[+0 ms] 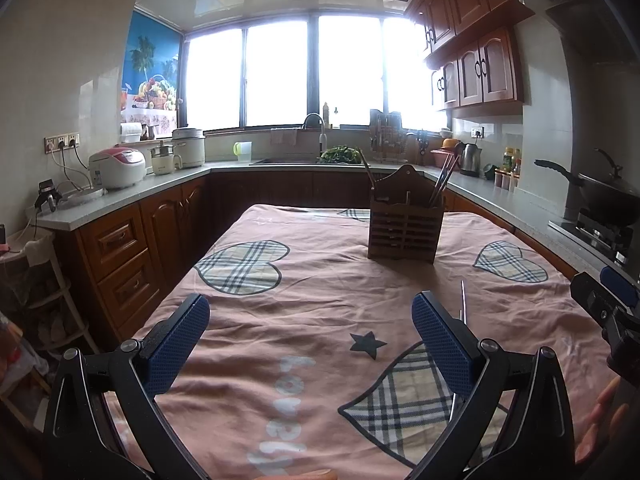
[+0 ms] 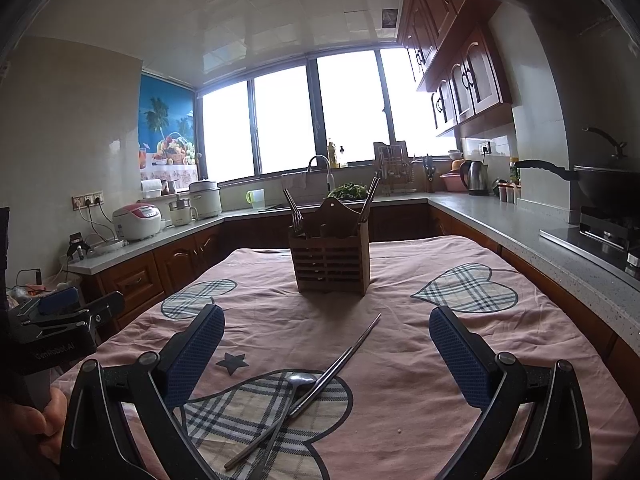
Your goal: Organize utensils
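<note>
Both wrist views — low, facing holder (image 1: 405, 220)

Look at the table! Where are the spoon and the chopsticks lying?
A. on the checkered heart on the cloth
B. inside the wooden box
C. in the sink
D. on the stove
A. In the right wrist view the spoon and the metal chopsticks lie loose on the checkered heart of the pink cloth, in front of the wooden box, between the open fingers of the right tool.
</note>
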